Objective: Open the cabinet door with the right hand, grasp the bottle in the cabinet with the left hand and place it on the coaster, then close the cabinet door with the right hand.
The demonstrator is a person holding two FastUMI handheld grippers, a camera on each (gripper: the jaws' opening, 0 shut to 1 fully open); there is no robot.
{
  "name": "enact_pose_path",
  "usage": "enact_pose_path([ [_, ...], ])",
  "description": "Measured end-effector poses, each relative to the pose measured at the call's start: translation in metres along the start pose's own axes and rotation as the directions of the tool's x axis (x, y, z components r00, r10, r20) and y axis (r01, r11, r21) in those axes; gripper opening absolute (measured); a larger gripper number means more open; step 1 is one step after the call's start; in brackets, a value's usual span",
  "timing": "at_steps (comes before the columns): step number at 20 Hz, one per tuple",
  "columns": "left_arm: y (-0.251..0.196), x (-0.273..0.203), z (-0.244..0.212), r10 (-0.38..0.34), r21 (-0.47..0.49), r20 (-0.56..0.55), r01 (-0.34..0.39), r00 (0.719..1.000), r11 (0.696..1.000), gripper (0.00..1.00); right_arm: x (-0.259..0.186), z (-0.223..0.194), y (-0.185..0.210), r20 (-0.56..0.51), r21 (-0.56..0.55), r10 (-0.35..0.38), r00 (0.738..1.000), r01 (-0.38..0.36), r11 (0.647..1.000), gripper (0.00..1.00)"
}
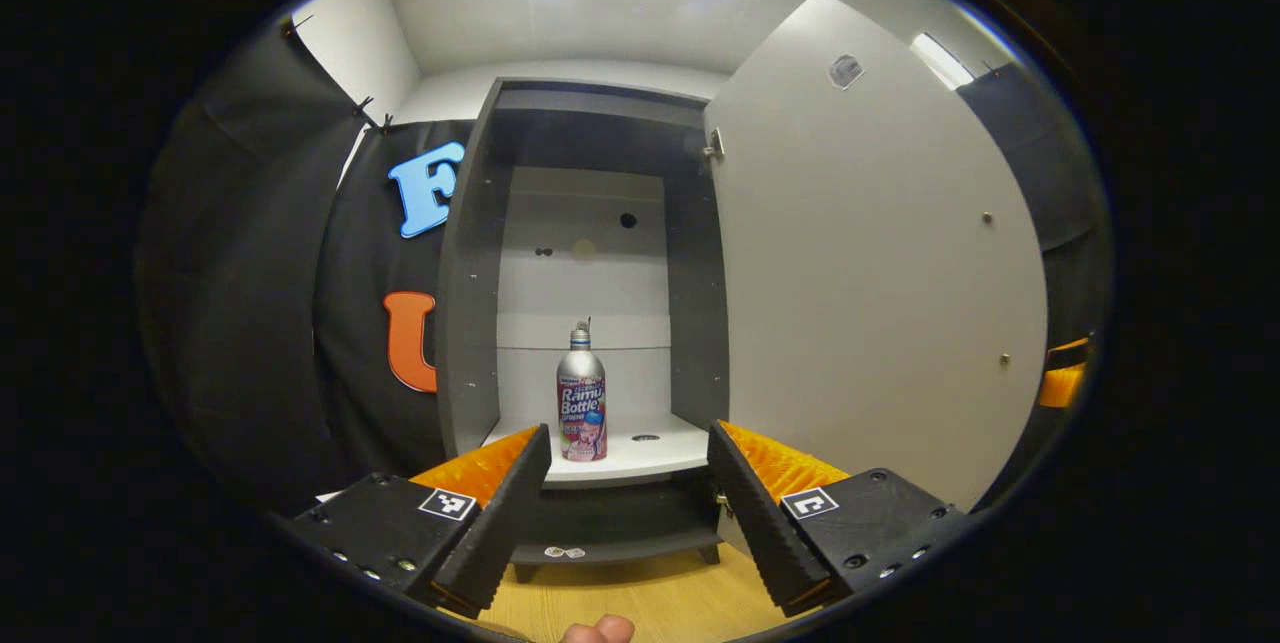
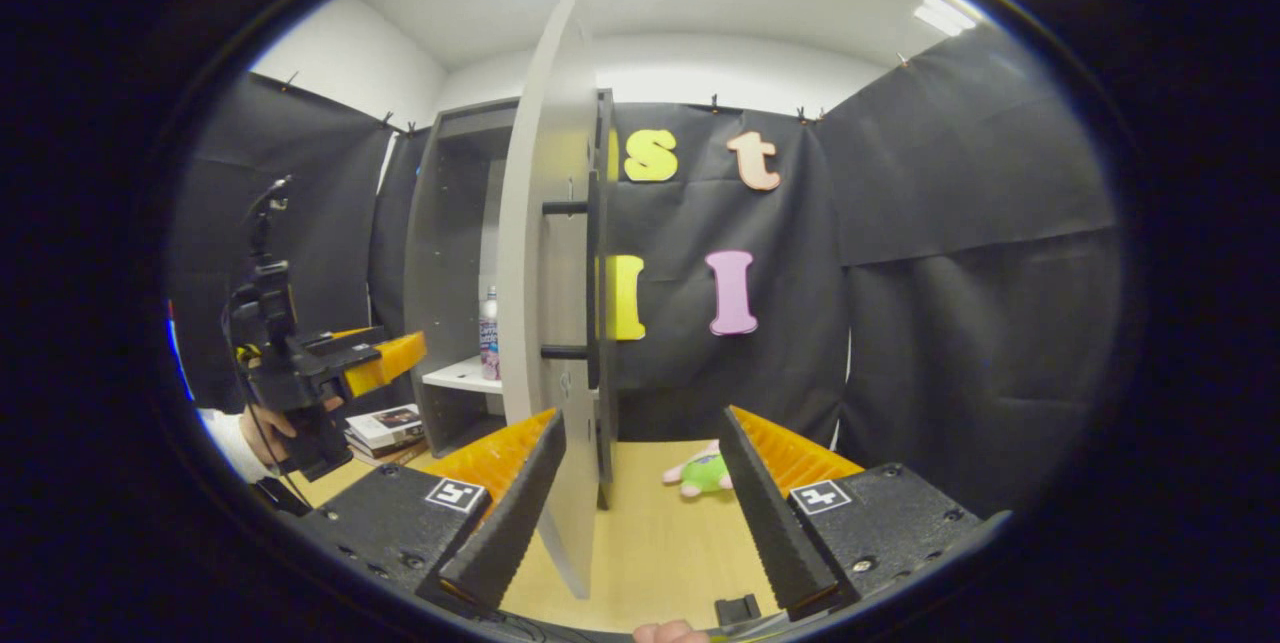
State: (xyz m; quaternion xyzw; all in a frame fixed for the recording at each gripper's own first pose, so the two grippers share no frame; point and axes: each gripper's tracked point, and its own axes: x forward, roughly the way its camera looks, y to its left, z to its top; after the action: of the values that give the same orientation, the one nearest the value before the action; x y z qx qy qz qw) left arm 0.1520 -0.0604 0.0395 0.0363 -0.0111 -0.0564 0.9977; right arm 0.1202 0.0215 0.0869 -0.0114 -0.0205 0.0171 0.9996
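A silver bottle (image 1: 582,393) with a printed label stands upright on the white shelf (image 1: 640,458) inside the grey cabinet (image 1: 470,303). The cabinet door (image 1: 870,253) is swung wide open to the right. My left gripper (image 1: 630,513) is open in front of the shelf, short of the bottle, which is centred between its fingers. In the right gripper view the door (image 2: 545,303) stands edge-on with its black bar handle (image 2: 597,263). My right gripper (image 2: 640,513) is open, the door's lower edge between its fingers near the left one. The bottle (image 2: 489,333) peeks from behind the door.
The cabinet stands on a wooden tabletop (image 2: 660,533). A small plush toy (image 2: 705,471) lies behind the door, and a stack of books (image 2: 385,428) sits left of the cabinet. A hand holds the left gripper (image 2: 400,355) at the left. Black cloth walls surround the booth.
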Motion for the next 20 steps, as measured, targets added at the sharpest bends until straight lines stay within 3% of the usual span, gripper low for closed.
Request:
enact_pose_path([
  [5,0.022,0.083,-0.023,0.061,0.005,-0.029,-0.061,0.998,0.998,0.96,-0.004,0.001,-0.014,0.012,0.033,-0.009,1.000,0.008,0.999,0.96],
  [9,0.031,0.135,-0.046,0.099,0.007,-0.069,-0.099,0.993,0.995,0.96,-0.012,0.000,-0.038,-0.004,0.022,-0.075,0.997,0.075,0.997,0.96],
  [20,0.055,0.210,-0.079,0.156,0.028,-0.085,-0.154,0.984,0.988,0.96,-0.012,-0.004,-0.073,-0.034,0.038,-0.203,0.979,0.204,0.978,0.98],
])
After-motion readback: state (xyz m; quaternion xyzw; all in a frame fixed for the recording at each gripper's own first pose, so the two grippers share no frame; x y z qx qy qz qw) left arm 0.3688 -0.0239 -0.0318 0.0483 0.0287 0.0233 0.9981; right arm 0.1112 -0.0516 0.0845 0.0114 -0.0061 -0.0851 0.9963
